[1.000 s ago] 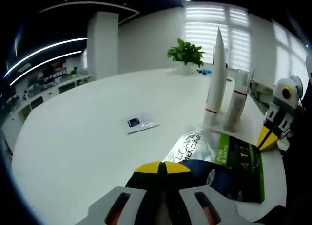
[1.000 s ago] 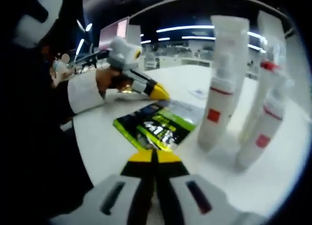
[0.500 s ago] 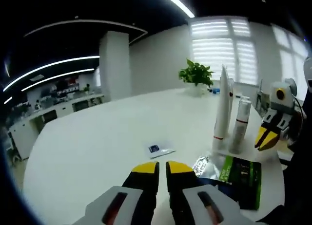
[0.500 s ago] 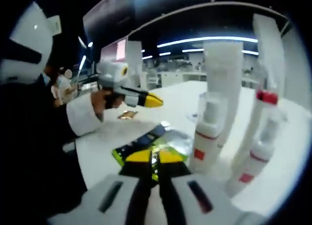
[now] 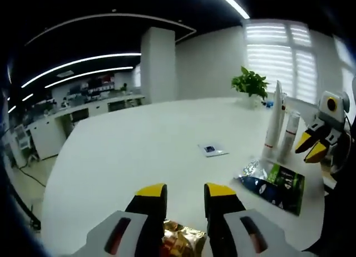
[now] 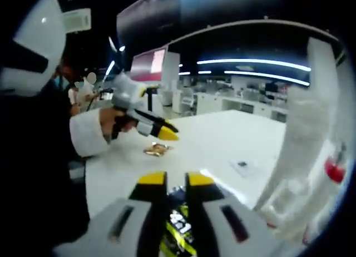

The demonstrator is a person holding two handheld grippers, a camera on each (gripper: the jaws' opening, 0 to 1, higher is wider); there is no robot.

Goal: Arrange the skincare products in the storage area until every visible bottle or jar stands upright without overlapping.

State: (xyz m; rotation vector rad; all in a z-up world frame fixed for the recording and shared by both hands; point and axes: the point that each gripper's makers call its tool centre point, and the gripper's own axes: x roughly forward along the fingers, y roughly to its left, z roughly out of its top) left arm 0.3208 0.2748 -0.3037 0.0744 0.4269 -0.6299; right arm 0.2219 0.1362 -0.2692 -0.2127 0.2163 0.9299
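A tall white tube (image 5: 273, 122) and a shorter bottle with a red band (image 5: 288, 136) stand upright side by side at the table's right. Beside them lie a green-and-black packet (image 5: 285, 182) and a silver-and-blue packet (image 5: 255, 182). My left gripper (image 5: 185, 191) is open above a crinkled gold sachet (image 5: 181, 240). In the right gripper view, my right gripper (image 6: 176, 180) is open over the green packet (image 6: 179, 226), with the white tube (image 6: 308, 132) close on the right. The left gripper (image 6: 161, 134) is held just above the gold sachet (image 6: 157, 150).
A small flat sachet with a blue square (image 5: 211, 150) lies mid-table. A potted plant (image 5: 250, 83) stands at the far edge of the white round table (image 5: 128, 151). The right gripper (image 5: 313, 145) hangs beside the tubes. A person's white sleeve (image 6: 89, 132) crosses the left side.
My left gripper's jaws went from shut to open and the view pulled back, bringing the gold sachet under them. My right gripper's jaws also parted and its camera drew nearer the tubes.
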